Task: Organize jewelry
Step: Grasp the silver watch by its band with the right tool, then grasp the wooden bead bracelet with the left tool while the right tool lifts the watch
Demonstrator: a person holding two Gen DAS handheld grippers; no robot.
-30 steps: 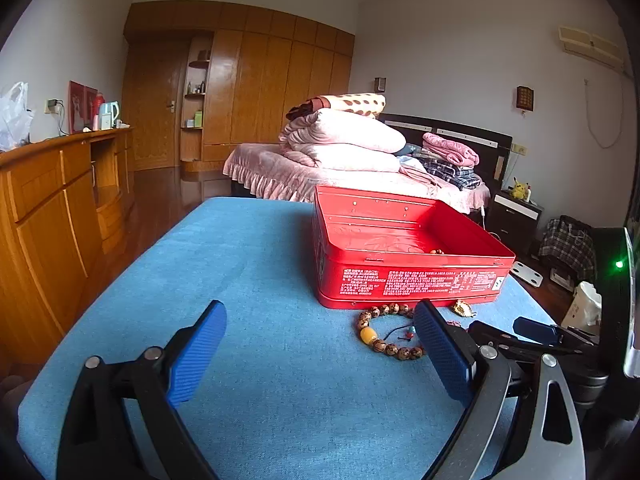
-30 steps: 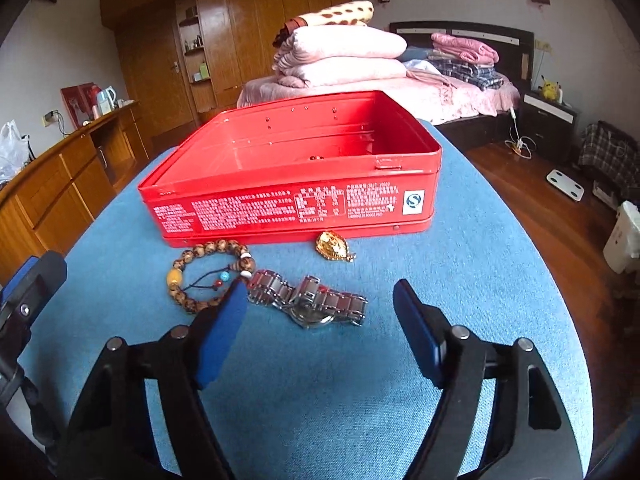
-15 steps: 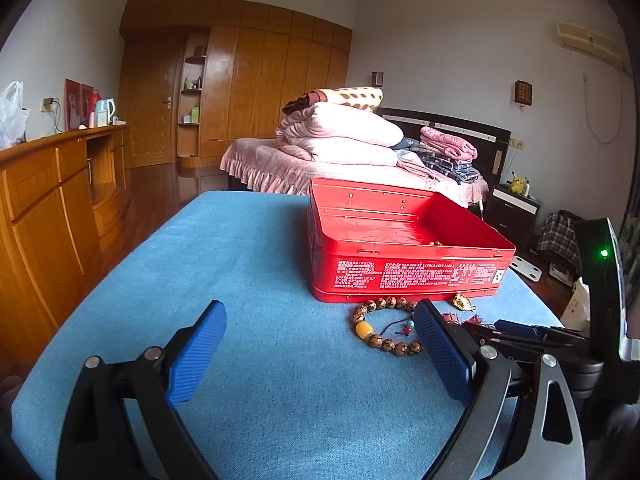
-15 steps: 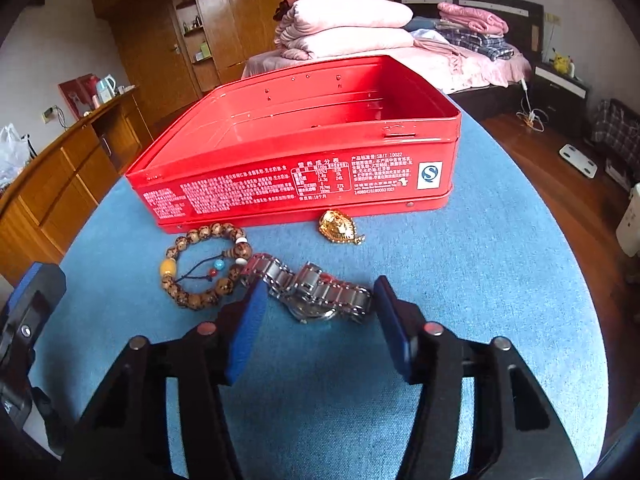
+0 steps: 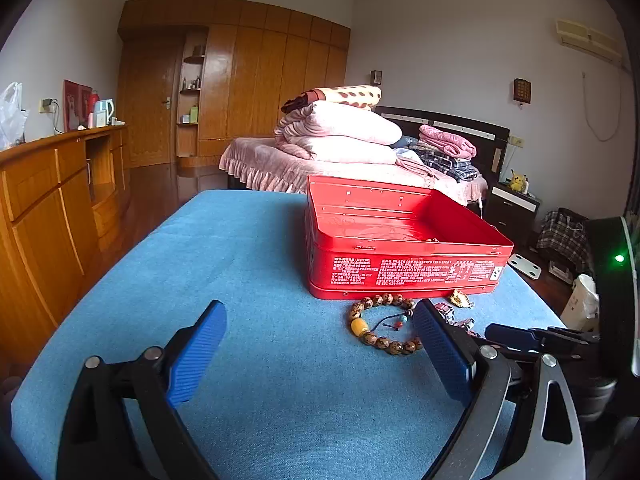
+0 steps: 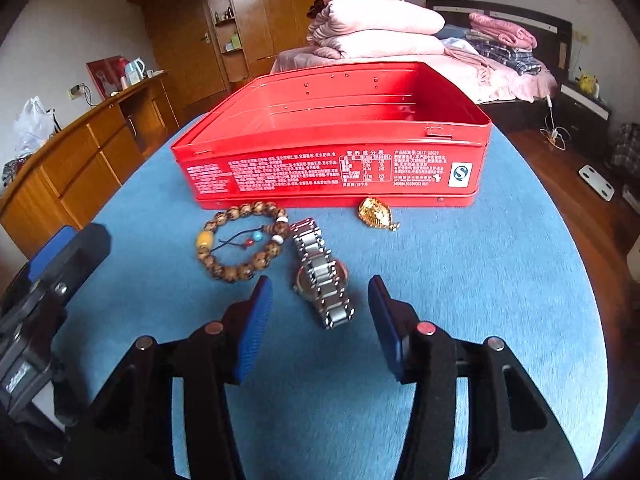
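Note:
An open red tin box (image 6: 332, 152) stands on the blue table (image 6: 480, 280); it also shows in the left wrist view (image 5: 400, 256). In front of it lie a wooden bead bracelet (image 6: 240, 246), a silver metal watch (image 6: 322, 276) and a gold pendant (image 6: 376, 214). My right gripper (image 6: 320, 296) is open, its blue pads either side of the watch's near end, apart from it. My left gripper (image 5: 320, 324) is open and empty, left of the bracelet (image 5: 382, 324). The watch (image 5: 456, 316) is mostly hidden behind the left gripper's right finger.
A wooden sideboard (image 5: 48, 208) runs along the left. A bed with folded blankets (image 5: 344, 136) stands behind the table. The table's right edge drops to the wooden floor (image 6: 580, 184). The left gripper's body (image 6: 44, 280) shows at the right wrist view's left edge.
The right gripper has moved forward and turned, so the watch now lies lengthwise between its pads, and its jaws have narrowed. The left gripper has lowered slightly and stays open.

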